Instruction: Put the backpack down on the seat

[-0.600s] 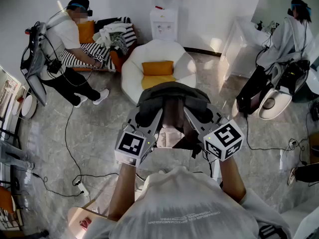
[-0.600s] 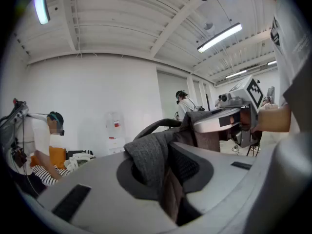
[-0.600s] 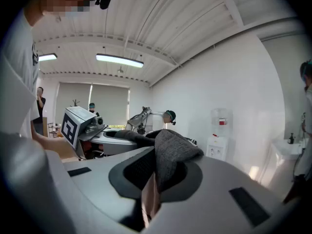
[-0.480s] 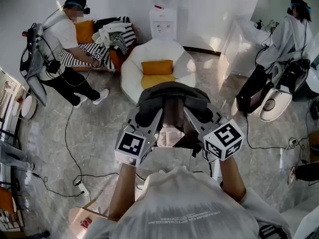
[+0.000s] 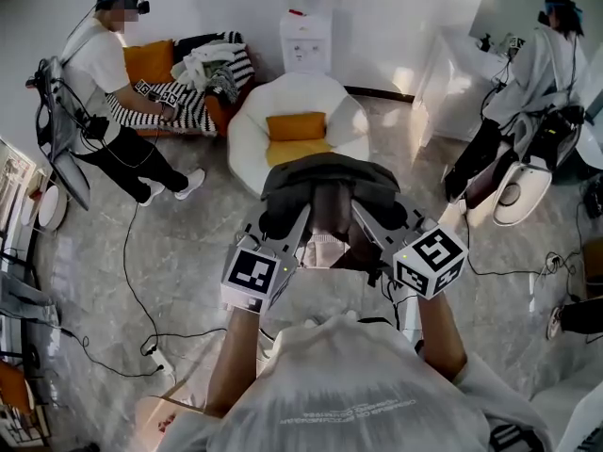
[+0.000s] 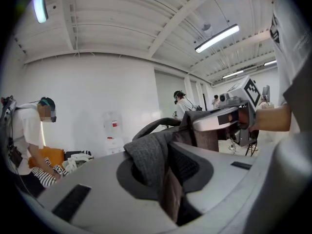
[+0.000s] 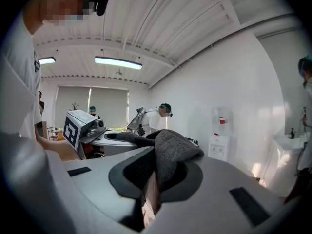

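A dark grey backpack (image 5: 325, 194) hangs in the air between my two grippers, in front of a white round seat (image 5: 247, 135) that carries an orange cushion (image 5: 297, 128). My left gripper (image 5: 285, 222) is shut on the backpack's left shoulder; grey fabric (image 6: 148, 155) fills its jaws. At the right shoulder my right gripper (image 5: 370, 220) is shut on the same bag, with grey cloth (image 7: 170, 152) bunched between its pads. Each gripper view also shows the other gripper: the right gripper (image 6: 229, 121) and the left gripper (image 7: 87, 128). The bag's lower part is hidden behind the grippers.
A water dispenser (image 5: 307, 38) stands at the wall behind the seat. A person (image 5: 104, 73) bends over a sofa with striped cloth (image 5: 188, 88) at the left. Another person (image 5: 537, 73) works at the right by a white table. Cables (image 5: 132, 281) run over the floor.
The backpack and both grippers stay almost where they were, shifted slightly right. The person at the left sofa has moved a little further left.
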`<state>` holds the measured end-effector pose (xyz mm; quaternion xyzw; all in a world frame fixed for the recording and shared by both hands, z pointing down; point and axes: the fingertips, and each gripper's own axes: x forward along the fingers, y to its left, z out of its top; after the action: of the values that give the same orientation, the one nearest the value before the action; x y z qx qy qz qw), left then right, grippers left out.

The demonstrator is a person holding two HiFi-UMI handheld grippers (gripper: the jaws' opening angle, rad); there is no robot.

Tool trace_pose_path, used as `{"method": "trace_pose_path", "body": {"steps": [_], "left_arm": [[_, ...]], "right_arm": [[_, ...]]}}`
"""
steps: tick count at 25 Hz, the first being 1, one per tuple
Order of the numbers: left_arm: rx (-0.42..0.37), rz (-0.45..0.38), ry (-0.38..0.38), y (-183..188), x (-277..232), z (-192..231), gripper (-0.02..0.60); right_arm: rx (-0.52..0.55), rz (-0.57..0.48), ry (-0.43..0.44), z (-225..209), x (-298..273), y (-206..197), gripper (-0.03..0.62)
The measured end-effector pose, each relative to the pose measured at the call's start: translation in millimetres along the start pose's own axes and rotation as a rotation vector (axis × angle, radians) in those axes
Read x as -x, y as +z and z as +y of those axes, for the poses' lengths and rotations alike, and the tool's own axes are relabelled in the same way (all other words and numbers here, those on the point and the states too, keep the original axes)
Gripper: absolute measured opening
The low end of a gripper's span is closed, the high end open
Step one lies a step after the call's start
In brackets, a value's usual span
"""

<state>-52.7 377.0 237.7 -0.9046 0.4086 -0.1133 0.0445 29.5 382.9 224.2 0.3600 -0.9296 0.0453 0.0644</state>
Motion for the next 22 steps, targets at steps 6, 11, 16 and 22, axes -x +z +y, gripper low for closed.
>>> {"method": "trace_pose_path", "body": {"steps": [6, 11, 16, 22], "left_arm": [[0.004, 0.007, -0.023, -2.2, 11.4, 3.5, 0.083], [0.013, 0.02, -0.044, -13.7, 23.4, 3.4, 0.083], [0.024, 0.025, -0.039, -17.8, 24.5, 12.7, 0.083], [0.044, 0.046, -0.048, -27.4, 14.1, 21.6, 0.083]], "right_arm": [[-0.022, 0.005, -0.023, 13.1, -2.4, -1.1, 0.032], [-0.033, 0.025, -0.03, 27.4, -5.2, -9.8, 0.032], [-0.039, 0.036, -0.025, 28.9, -15.7, -10.9, 0.032], [-0.06, 0.042, -0.02, 18.2, -29.0, -18.3, 0.032]]}}
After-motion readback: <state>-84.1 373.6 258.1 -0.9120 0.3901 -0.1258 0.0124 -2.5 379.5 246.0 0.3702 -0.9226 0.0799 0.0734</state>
